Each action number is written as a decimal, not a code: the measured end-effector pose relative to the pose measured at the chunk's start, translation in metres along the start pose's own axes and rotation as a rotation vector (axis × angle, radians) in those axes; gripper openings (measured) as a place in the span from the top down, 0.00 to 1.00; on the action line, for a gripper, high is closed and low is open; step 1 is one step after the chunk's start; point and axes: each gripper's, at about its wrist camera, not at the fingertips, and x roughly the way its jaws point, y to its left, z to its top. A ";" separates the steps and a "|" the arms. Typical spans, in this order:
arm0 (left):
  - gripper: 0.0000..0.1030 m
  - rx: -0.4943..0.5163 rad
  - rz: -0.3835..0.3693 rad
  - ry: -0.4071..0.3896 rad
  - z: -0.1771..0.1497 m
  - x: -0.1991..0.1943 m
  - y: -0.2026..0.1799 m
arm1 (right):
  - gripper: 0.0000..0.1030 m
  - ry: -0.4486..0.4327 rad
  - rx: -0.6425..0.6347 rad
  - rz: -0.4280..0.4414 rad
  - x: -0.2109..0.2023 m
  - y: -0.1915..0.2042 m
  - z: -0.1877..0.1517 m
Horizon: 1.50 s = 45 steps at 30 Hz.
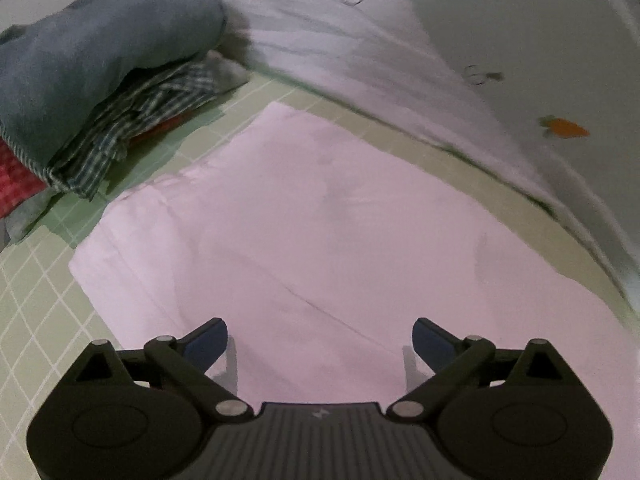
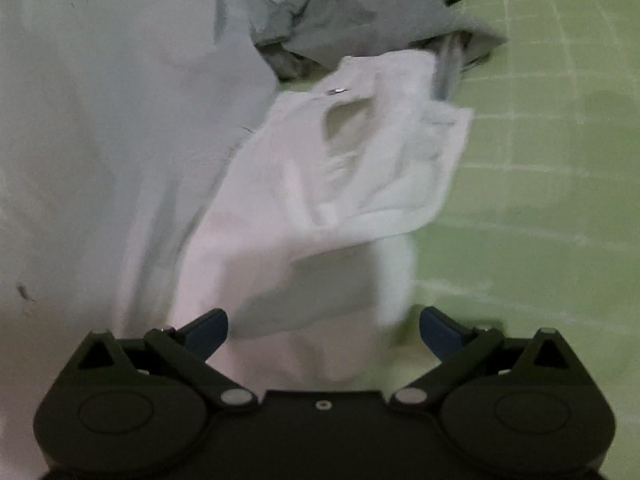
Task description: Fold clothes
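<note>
Hovering with both jaws spread over laundry on the pale green gridded surface point(image 1: 36, 300)

Largest first: a flat pale pink folded cloth point(image 1: 288, 216) lies under the left gripper point(image 1: 320, 340), nothing between its jaws; beside it a stack of folded clothes point(image 1: 92, 80); the right gripper point(image 2: 324, 328), also empty, faces a rumpled white garment with a metal snap point(image 2: 352, 168). Risk: grabbing too many layers could drag the fold apart

The pale pink garment point(image 1: 304, 216) is smooth, matt woven cloth; the blue-grey fabric point(image 1: 100, 52) looks thicker and soft over a checked cotton piece point(image 1: 132, 120); the green gridded mat point(image 2: 540, 200) is smooth and matt; the left gripper point(image 1: 320, 344) is matt black plastic with metal pivot pins.
</note>
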 end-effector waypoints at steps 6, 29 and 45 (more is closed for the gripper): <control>0.04 -0.027 -0.041 0.022 -0.028 -0.027 -0.001 | 0.00 0.049 -0.108 -0.014 0.014 0.026 -0.016; 0.04 -0.367 -0.085 0.060 -0.071 -0.029 0.152 | 0.20 0.006 -0.308 -0.146 -0.071 0.003 -0.038; 1.00 -0.231 -0.274 0.097 0.000 0.004 0.158 | 0.89 0.370 -0.174 -0.055 -0.068 0.065 -0.151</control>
